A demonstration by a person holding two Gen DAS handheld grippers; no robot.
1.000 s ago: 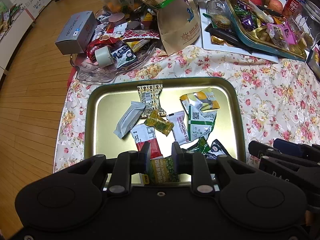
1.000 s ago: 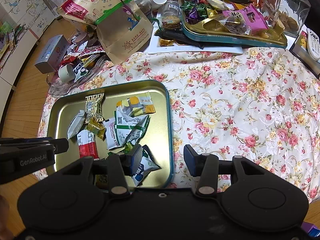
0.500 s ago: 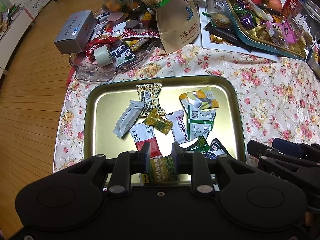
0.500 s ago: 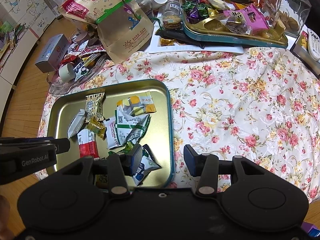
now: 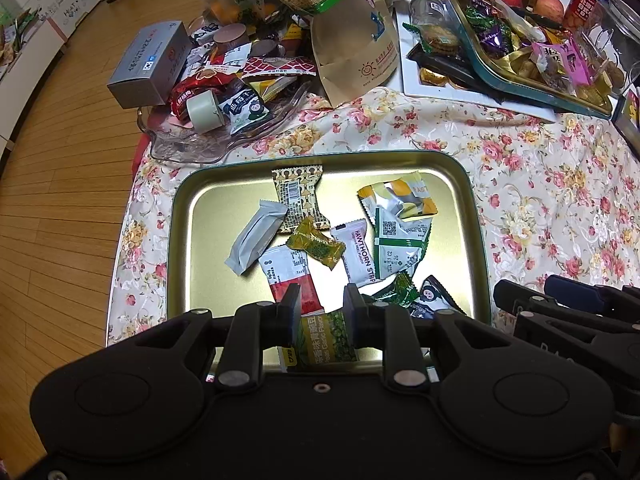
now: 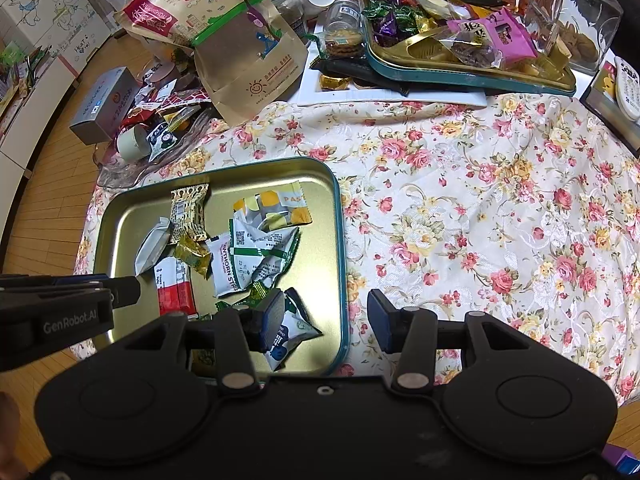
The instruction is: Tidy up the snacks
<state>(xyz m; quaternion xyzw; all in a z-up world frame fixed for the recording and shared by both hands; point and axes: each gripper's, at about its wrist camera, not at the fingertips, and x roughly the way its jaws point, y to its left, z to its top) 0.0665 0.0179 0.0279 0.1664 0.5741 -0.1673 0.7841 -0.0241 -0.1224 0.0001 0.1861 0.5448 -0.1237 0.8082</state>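
A gold tin tray (image 5: 208, 248) with a teal rim sits on the floral cloth and holds several wrapped snacks. Among them are a red-and-white bar (image 5: 290, 276), a Hawthorn strip packet (image 5: 358, 254) and a green pea packet (image 5: 326, 338) at the near edge. My left gripper (image 5: 321, 312) hovers over the tray's near side, open by a narrow gap; the pea packet shows through that gap, lying below. My right gripper (image 6: 326, 318) hangs open over the tray's right rim (image 6: 342, 264). Its left finger sits above a blue-and-white packet (image 6: 290, 330), and nothing is between its pads.
At the back left, a clear glass dish (image 5: 188, 148) holds more snacks and a grey box (image 5: 150, 66). A brown paper bag (image 6: 248, 56) stands behind the tray. A second teal tin of candies (image 6: 460, 64), jars and apples crowd the far side. The table's left edge drops to wooden floor.
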